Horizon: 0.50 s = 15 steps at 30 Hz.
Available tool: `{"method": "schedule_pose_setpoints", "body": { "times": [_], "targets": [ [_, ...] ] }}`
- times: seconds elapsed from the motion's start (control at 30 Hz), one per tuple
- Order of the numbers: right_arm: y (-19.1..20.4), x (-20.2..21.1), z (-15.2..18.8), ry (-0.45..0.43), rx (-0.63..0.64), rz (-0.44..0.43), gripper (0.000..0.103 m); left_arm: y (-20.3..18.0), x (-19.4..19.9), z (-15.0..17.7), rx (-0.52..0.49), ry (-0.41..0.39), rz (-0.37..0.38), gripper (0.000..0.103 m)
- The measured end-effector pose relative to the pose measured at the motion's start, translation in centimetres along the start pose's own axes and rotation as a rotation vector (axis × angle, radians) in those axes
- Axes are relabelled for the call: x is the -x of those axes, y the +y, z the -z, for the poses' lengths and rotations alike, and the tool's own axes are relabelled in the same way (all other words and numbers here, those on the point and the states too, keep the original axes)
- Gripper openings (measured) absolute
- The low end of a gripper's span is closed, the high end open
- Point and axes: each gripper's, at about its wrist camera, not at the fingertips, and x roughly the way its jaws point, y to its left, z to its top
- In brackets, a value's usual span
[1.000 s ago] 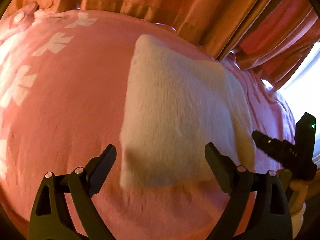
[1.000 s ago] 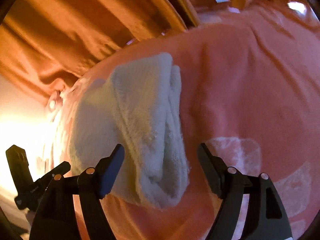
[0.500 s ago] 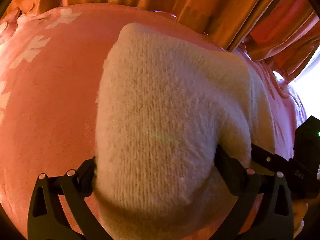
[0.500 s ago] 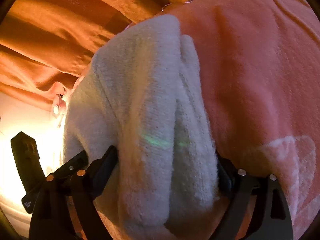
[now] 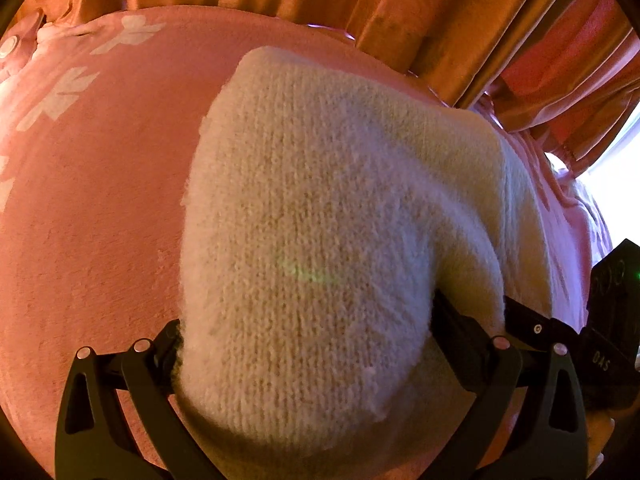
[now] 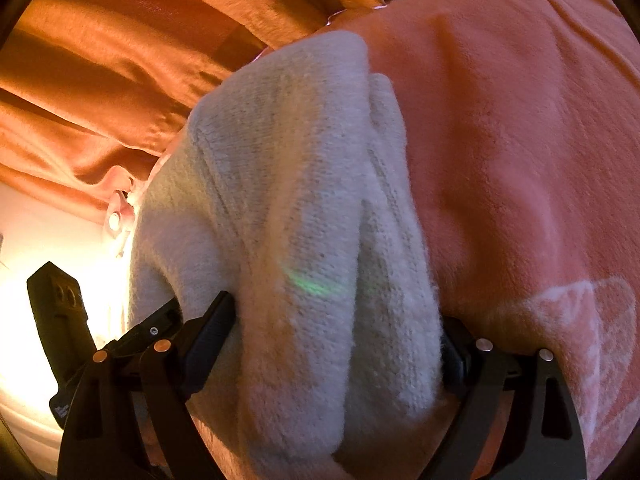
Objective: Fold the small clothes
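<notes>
Both grippers have come down onto the cream knitted woollen garment [image 5: 332,240], a small piece already doubled over and lying on the pink plush blanket with pale printed shapes [image 5: 92,208]. A second ago it lay well ahead of the fingertips with bare blanket showing between each pair of jaws; now its near end fills both gaps.

The left gripper [image 5: 306,344] has just opened to its widest, and the knit sits between its jaws, bulging over the tips so that only the roots of the fingers show. Wool brushes the inner faces on both sides, but nothing looks squeezed.

The right gripper [image 6: 336,336] has also been opening and stands almost as wide, straddling the layered edge of the same piece, the stacked folds running straight out from between its jaws towards the orange satin curtain [image 6: 120,60] beyond.

To my eye, both hands are set for a pinch that has not yet begun. They sit at neighbouring spots along the near edge, so closing should let them lift that edge together for another fold.
</notes>
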Motion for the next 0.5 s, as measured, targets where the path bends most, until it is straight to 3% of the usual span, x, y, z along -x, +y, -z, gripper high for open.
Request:
{"method": "schedule_pose_setpoints", "body": {
  "times": [0.13, 0.23, 0.3, 0.37, 0.5],
  "targets": [
    [0.1, 0.4, 0.2, -0.006, 0.001, -0.032, 0.063, 0.6, 0.5, 0.2, 0.014, -0.012, 0.055, 0.098],
    [0.0, 0.8, 0.2, -0.005, -0.015, -0.083, 0.045, 0.7, 1.2, 0.3, 0.019, -0.022, 0.088, 0.091],
    [0.0, 1.6, 0.5, -0.019, -0.028, -0.111, 0.039, 0.3, 2.0, 0.2, 0.021, -0.026, 0.117, 0.08],
    [0.1, 2.8, 0.9, -0.046, -0.04, -0.151, 0.037, -0.2, 3.6, -0.1, 0.0, -0.042, 0.163, 0.06],
    [1.5, 7.7, 2.5, -0.148, -0.023, -0.189, 0.035, -2.6, 7.6, -0.9, -0.06, -0.053, 0.332, 0.051]
  ]
}}
